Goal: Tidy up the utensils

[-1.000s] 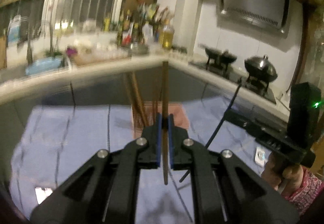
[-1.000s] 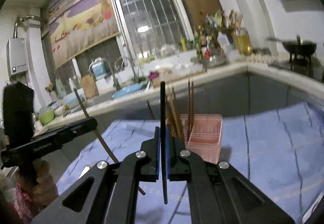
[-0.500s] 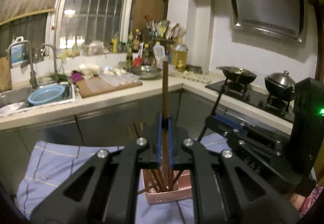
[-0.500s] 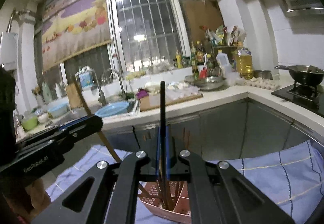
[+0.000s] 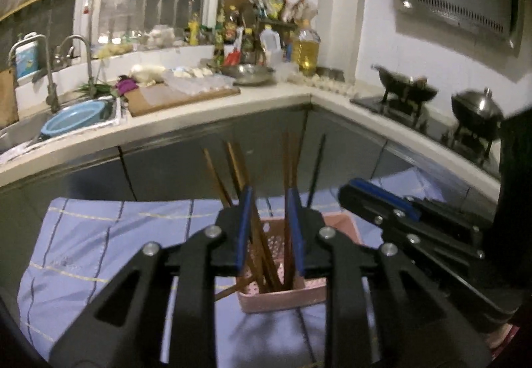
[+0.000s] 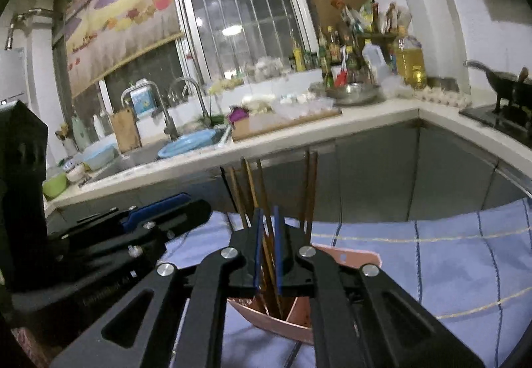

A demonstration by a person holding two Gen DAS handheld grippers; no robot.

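My left tool (image 5: 267, 231) and right tool (image 6: 267, 248) both hang with fingers parted and empty over the pink basket (image 5: 282, 298), where the chopsticks (image 5: 262, 255) stand leaning. I judge I should lift both straight up so nothing snags. The blue cloth (image 5: 99, 235) covers the surface; the tools crowd each other.

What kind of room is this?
A home kitchen, most likely: there's a sink with a faucet, woks on a stove, and cooking oil on the counter.
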